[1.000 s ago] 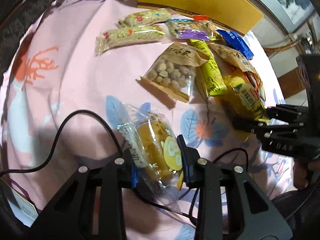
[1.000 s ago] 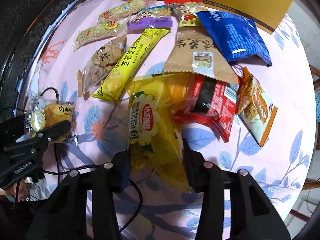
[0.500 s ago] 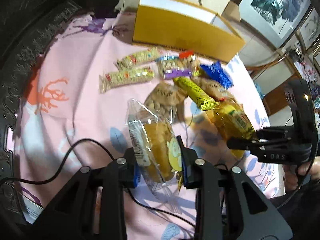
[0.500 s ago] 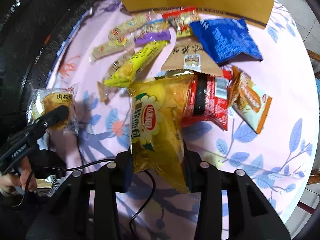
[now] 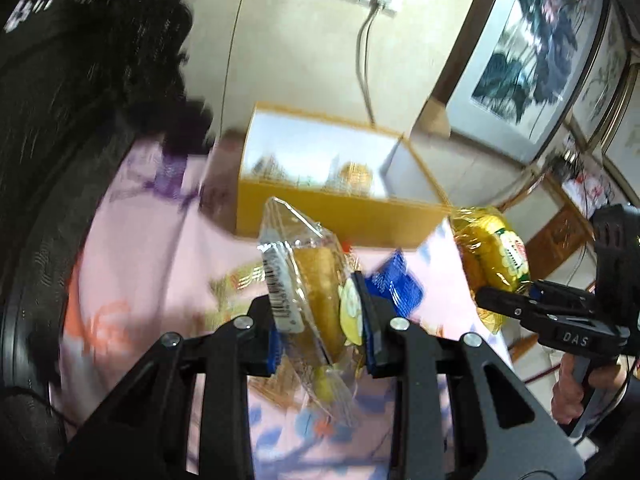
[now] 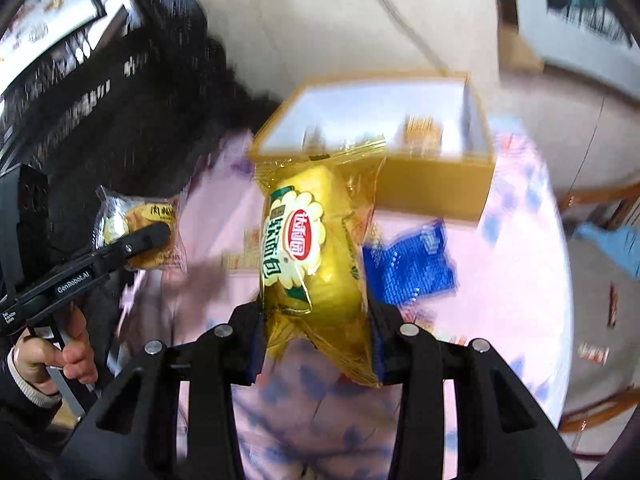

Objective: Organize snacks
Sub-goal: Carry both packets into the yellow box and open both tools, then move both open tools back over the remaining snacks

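Mid-carry — left gripper [image 5: 318, 334] clamps a clear-wrapped cake [image 5: 316, 292], right gripper [image 6: 316, 340] grips a yellow soft-bread packet [image 6: 310, 252] — next, release both over the open cardboard box [image 6: 432, 184] at 12 o'clock.

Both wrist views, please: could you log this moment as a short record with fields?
left gripper: shut on clear-wrapped bun
right gripper: shut on yellow bread pack
height: both snacks lifted off the pink tablecloth
ahead: open yellow box
left on cloth: blue packet
image: motion-blurred
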`<state>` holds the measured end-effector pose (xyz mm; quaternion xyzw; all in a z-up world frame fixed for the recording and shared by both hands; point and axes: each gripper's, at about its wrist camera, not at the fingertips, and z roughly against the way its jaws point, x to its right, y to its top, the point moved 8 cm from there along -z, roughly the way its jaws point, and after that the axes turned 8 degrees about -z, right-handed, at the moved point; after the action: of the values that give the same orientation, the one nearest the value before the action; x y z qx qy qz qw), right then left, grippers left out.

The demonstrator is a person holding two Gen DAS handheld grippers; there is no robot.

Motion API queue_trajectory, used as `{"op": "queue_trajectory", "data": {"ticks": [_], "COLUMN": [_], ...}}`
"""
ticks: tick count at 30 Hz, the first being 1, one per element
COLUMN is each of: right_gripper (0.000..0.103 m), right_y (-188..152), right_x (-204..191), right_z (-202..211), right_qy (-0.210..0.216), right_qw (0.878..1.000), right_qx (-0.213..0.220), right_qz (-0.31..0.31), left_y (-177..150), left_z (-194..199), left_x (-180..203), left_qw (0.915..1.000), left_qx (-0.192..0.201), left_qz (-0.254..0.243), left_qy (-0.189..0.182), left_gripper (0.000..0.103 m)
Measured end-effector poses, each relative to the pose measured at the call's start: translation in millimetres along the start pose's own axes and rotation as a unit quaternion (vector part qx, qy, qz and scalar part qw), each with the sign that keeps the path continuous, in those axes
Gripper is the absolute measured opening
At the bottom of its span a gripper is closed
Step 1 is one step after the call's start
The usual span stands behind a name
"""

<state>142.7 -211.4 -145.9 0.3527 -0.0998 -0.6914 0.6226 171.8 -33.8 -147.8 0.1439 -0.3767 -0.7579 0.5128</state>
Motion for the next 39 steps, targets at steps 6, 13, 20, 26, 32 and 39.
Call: {"op": "queue_trajectory", "data": {"ticks": [6,13,20,26,32,39], "right_gripper": [0.041,0.041,0.041,0.042,0.102,0.102], "right_y": [75.2,134.7,156.1,163.8,171.4,162.1], "right_x": [11.1,16.6,28.1,36.5,38.5,29.9], "right_z": [1.5,-10.0,-39.8,-64.2,-73.5,-58.9], "right_qy": [-0.015,-0.023,-0.040,-0.050,-0.095,-0.084], "right_qw": [0.997,0.992,0.990,0.991,0.985,0.987], "right_qx": [0.070,0.121,0.132,0.127,0.144,0.137], "right_qz": [-0.006,-0.005,-0.010,-0.006,0.017,0.030], "left_y": [83.1,147.7,175.3,181.7,185.7,182.4], "left_z": [-16.1,-43.0,-85.2,-121.3,-132.9,-102.3], "left_x": [12.6,21.9,14.1,9.1,-9.7,-8.6], "left_qw": [0.9984,0.9951,0.9945,0.9958,0.9896,0.9912], "left_qx": [0.054,0.097,0.102,0.089,0.099,0.109], "left_qz": [-0.016,-0.021,-0.013,-0.010,0.017,0.024], "left_qy": [-0.003,0.003,0.020,0.021,0.103,0.072], "left_gripper": [0.030,0.030,0.030,0.029,0.101,0.101]}}
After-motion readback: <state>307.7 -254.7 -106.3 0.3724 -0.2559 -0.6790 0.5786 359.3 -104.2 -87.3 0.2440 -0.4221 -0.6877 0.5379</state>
